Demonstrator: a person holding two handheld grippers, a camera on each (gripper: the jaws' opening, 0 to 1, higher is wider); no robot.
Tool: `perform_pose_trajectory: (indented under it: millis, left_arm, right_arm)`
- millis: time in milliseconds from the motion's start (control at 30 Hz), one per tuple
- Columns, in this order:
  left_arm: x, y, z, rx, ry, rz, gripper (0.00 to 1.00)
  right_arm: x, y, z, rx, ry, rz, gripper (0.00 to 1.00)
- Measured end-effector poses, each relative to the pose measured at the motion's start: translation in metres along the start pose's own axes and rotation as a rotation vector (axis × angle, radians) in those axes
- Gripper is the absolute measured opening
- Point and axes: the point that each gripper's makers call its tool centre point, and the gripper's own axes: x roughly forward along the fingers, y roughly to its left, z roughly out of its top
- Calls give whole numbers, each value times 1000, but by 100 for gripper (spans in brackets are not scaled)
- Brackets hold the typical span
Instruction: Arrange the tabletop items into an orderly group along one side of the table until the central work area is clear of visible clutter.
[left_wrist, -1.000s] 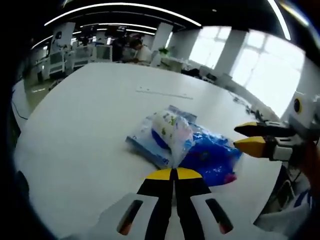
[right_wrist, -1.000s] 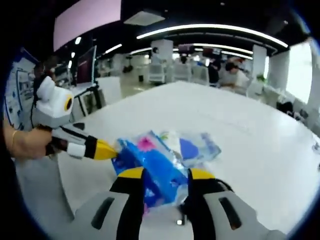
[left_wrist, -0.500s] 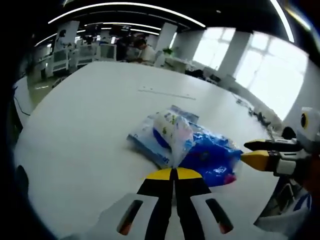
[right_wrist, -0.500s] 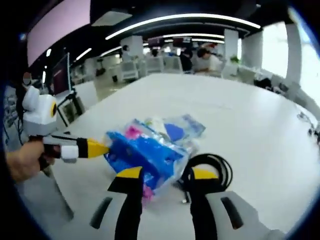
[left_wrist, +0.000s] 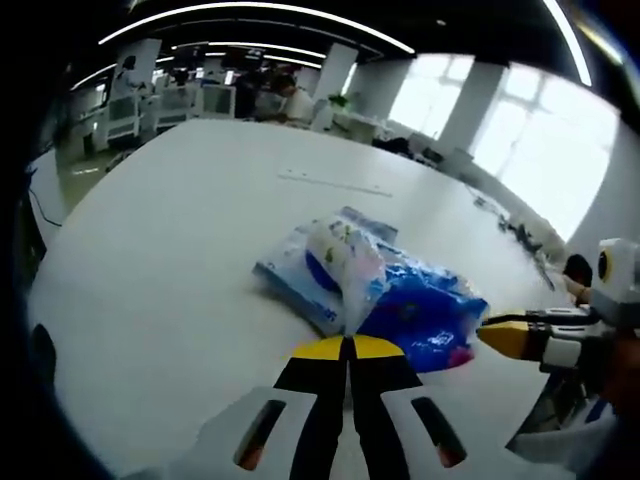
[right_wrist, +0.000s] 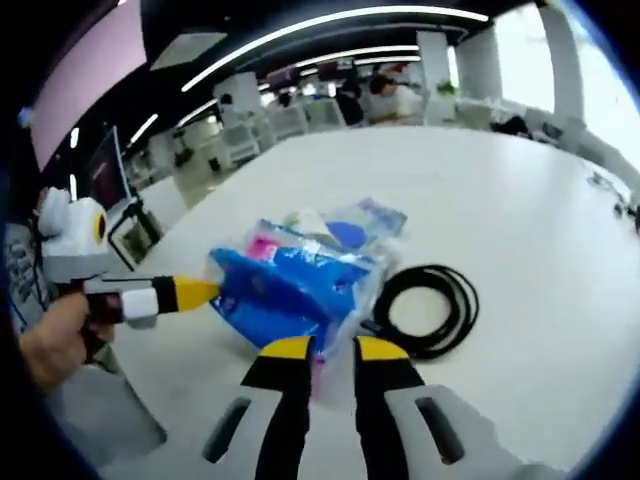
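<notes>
Blue pack: a soft plastic-wrapped bundle, lying near the table's edge on the white table; it looks light and squashy, its film likely slick, so a pinch on a loose fold or corner seems safer than squeezing the bulk.
Clear bag: a crinkly see-through bag with printed contents, leaning on the blue pack and touching it; it likely sags and slides when lifted, so the gathered edge is the best hold.
Cable: a black coil lying flat just beside the blue pack in the right gripper view; floppy, likely to uncoil unless taken across several loops.
Left gripper: jaws pressed together with nothing between them, tips just short of the clear bag's near edge, which lies straight ahead.
Right gripper: jaws a narrow gap apart, not gripping anything I can make out; the pack's near edge sits right at the tips, a pink bit showing between them.
Cross view: in the right gripper view the left gripper's tip touches or nearly touches the pack's end; which, I cannot tell.
Task standing: items are bunched together, judged close to an orderly group.
</notes>
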Motion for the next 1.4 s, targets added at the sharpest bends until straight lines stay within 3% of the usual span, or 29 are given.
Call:
perform_pose_trajectory:
  millis: [200, 533, 1400]
  left_arm:
    - [-1, 0, -2, 8, 7, 3, 0]
    - [-2, -3, -3, 27, 10, 0, 0]
    - [-5, -24, 14, 146, -9, -41, 0]
  right_arm:
    - [-1, -3, -2, -11, 4, -7, 2]
    - [-1, -3, -3, -10, 2, 4, 0]
    - [-22, -14, 36, 37, -82, 44, 0]
